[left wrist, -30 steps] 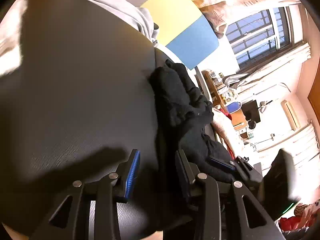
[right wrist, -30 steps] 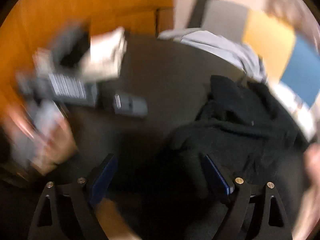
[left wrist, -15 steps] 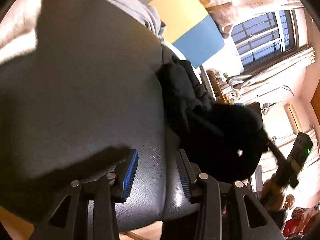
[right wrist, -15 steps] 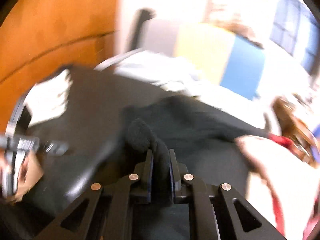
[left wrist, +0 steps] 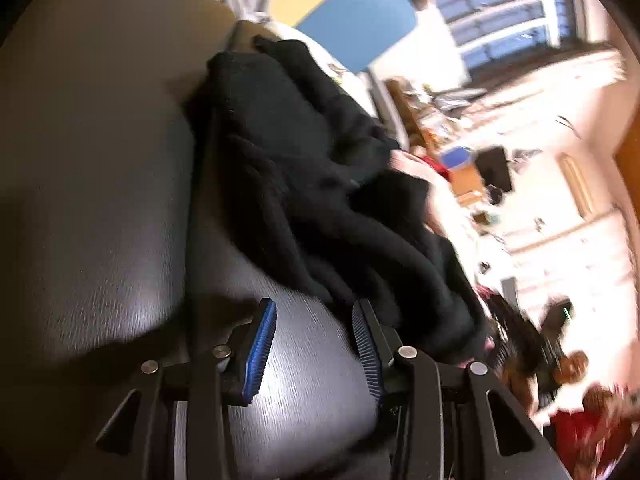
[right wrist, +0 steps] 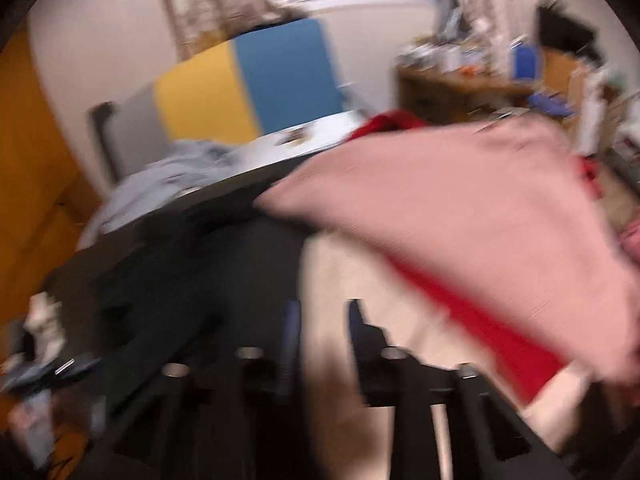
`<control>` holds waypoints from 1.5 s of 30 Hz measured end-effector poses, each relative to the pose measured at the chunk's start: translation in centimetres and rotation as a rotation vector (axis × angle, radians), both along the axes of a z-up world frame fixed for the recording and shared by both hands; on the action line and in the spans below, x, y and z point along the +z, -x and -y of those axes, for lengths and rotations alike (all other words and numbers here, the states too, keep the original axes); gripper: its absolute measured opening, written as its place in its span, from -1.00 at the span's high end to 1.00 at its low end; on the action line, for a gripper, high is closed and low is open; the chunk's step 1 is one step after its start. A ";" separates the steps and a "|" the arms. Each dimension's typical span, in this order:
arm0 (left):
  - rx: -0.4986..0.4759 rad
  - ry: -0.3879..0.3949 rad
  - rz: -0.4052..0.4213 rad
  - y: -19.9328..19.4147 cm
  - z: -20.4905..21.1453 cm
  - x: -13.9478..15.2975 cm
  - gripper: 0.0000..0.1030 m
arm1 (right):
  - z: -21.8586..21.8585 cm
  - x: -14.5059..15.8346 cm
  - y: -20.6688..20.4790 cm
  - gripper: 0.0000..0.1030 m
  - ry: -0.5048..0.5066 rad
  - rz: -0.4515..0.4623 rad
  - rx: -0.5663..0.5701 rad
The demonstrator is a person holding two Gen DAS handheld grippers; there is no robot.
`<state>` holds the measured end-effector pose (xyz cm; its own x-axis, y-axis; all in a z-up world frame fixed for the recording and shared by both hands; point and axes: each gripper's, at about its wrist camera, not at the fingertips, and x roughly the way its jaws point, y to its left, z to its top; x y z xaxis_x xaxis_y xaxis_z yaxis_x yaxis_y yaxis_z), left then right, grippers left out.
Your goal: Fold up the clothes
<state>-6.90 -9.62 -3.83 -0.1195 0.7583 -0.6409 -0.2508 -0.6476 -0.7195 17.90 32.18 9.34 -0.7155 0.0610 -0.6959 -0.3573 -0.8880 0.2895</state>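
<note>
Presently, on hand:
Left gripper (left wrist: 314, 346): low over the tabletop (left wrist: 100, 200), pointing along it; fingers (left wrist: 260, 344) parted, nothing between them.
Black garment (left wrist: 320, 200): crumpled heap on the tabletop, its near edge just beyond the left fingers and touching the right-hand one.
Right gripper (right wrist: 320, 332): raised and tilted, view blurred; fingers a little apart, nothing seen between them.
Pink cloth (right wrist: 460, 216): spread ahead of the right gripper, red cloth (right wrist: 492, 328) beneath.
Grey garment (right wrist: 160, 176): at the tabletop's far edge.
</note>
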 end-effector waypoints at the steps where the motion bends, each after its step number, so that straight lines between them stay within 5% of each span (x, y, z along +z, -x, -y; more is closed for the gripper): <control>1: 0.024 0.004 0.019 0.7 -0.4 -0.4 0.20 | 1.8 -0.4 -0.2 -0.02 0.053 -0.027 0.058; 6: 0.063 -0.008 0.029 2.2 -1.9 -1.0 0.13 | 9.3 -0.7 1.7 -0.12 0.292 -0.090 0.286; 10: 0.072 -0.023 0.015 2.9 -3.1 -1.1 0.14 | 11.2 -2.7 3.3 -0.13 0.395 -0.121 0.232; 11: 0.068 -0.019 -0.002 3.1 -3.4 -1.1 0.25 | 11.3 -3.2 3.5 -0.03 0.428 -0.138 0.193; 12: 0.073 0.016 -0.021 3.3 -3.7 -1.1 0.41 | 11.1 -3.4 4.0 0.43 0.437 -0.147 0.162; 13: 0.080 0.056 -0.040 3.5 -3.9 -1.1 0.85 | 11.1 -3.6 5.0 0.70 0.444 -0.138 0.161; 18: 0.088 0.124 -0.067 6.3 -4.4 -0.5 0.92 | 10.0 1.4 6.1 0.82 0.369 -0.223 0.202; 23: 0.095 0.188 -0.092 9.0 -4.8 0.1 0.91 | 1.3 8.0 2.8 0.82 0.135 -0.311 -0.073; 27: 0.100 0.240 -0.112 11.3 -5.2 0.6 0.86 | -5.0 7.3 2.2 0.77 -0.035 -0.153 -0.351; 29: 0.103 0.265 -0.122 12.4 -5.3 0.8 0.67 | -6.1 6.1 1.1 0.71 -0.059 -0.079 -0.444; 31: 0.117 0.214 -0.107 12.0 -4.1 1.1 0.63 | -5.7 4.6 -0.4 0.49 -0.009 -0.063 -0.437; 35: 0.117 0.141 -0.089 9.7 -1.0 1.0 0.61 | -1.7 2.7 -1.5 -0.34 -0.162 0.031 -0.357; 38: 0.090 0.108 -0.066 7.1 1.8 0.4 0.60 | -0.2 2.6 -3.0 -0.39 -0.212 0.089 -0.352; 43: 0.093 0.055 -0.040 3.5 6.4 0.1 0.56 | -0.3 7.9 -9.6 -0.42 -0.202 -0.077 -0.511; 45: 0.102 0.031 -0.029 2.2 7.4 -0.3 0.55 | 2.2 9.0 -7.9 -0.53 -0.172 -0.132 -0.322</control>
<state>-9.11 -16.98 -4.15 -0.2134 0.7214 -0.6589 -0.2028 -0.6924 -0.6924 25.79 30.00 18.32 -0.7238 0.4046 -0.5589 -0.5950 -0.7762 0.2087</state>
